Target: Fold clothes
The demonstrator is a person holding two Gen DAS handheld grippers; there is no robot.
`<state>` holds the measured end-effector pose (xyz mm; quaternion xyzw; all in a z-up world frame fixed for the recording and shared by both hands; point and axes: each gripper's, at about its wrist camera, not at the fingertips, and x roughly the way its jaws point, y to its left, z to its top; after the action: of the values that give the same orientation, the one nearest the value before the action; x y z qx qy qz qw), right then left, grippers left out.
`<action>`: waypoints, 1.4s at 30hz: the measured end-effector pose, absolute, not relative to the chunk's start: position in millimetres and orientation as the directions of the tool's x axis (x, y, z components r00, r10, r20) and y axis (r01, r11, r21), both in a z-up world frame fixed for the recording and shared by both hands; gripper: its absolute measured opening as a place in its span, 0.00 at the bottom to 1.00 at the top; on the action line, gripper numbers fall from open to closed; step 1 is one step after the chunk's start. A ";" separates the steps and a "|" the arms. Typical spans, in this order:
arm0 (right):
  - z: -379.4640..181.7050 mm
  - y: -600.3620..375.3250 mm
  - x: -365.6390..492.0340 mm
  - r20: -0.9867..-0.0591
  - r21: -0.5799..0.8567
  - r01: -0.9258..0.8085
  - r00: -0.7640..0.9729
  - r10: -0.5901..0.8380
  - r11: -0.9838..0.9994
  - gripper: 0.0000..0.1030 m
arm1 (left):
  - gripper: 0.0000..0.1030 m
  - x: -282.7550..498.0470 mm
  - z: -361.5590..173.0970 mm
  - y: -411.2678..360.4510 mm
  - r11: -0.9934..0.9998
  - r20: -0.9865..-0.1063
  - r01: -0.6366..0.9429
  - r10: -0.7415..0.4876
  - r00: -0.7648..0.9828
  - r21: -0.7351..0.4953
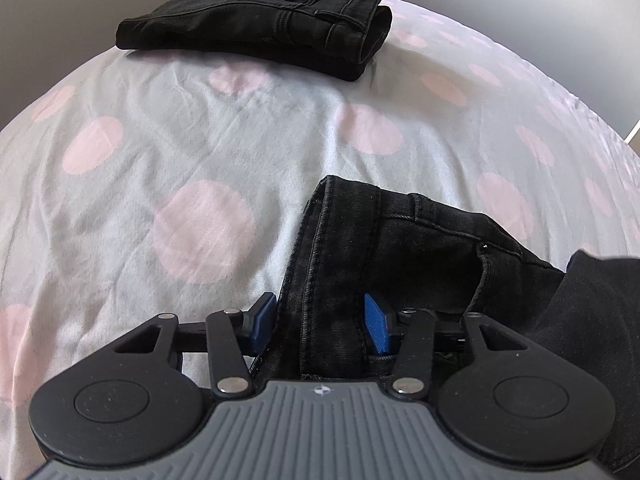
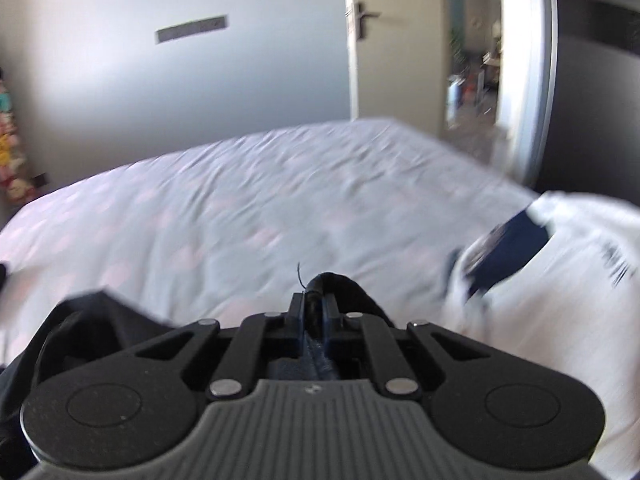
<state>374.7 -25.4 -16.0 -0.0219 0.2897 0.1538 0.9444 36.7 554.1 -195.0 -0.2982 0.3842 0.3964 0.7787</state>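
A pair of black jeans (image 1: 400, 248) lies on the bed in the left wrist view, its waistband end running between the fingers of my left gripper (image 1: 320, 322). The jaws stand wide open, blue pads on either side of the denim, not closed on it. A second pair of black jeans (image 1: 264, 20), folded, lies at the far end of the bed. In the right wrist view my right gripper (image 2: 314, 310) is shut on a fold of the black jeans (image 2: 340, 286), lifted above the bed. More black cloth (image 2: 80, 320) hangs at lower left.
The bed (image 1: 200, 160) has a pale blue sheet with pink dots. A white garment with a navy patch (image 2: 560, 272) lies at the right. A grey wall, an open door (image 2: 360, 40) and a doorway stand beyond the bed. Plush toys (image 2: 6, 140) stand at the left wall.
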 end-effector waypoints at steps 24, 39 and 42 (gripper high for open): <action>-95.3 -36.8 521.7 -0.624 -0.150 -0.132 0.781 0.010 0.980 0.34 | 0.87 50.1 -194.2 563.8 0.650 -0.764 -0.753 0.432 0.479 -0.104; -143.5 -46.2 496.2 -0.720 -0.062 -0.209 0.687 0.101 0.976 0.67 | 0.96 58.3 -210.7 575.2 0.649 -0.752 -0.753 0.444 0.487 -0.104; -145.8 -45.4 495.9 -0.715 -0.063 -0.221 0.690 0.111 0.973 0.73 | 0.73 59.1 -209.7 575.4 0.651 -0.749 -0.745 0.421 0.511 -0.143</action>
<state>495.9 -45.4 -145.8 -0.0721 0.3833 0.0905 0.9164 59.1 575.4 -209.7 -0.2308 0.3509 0.3480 0.8381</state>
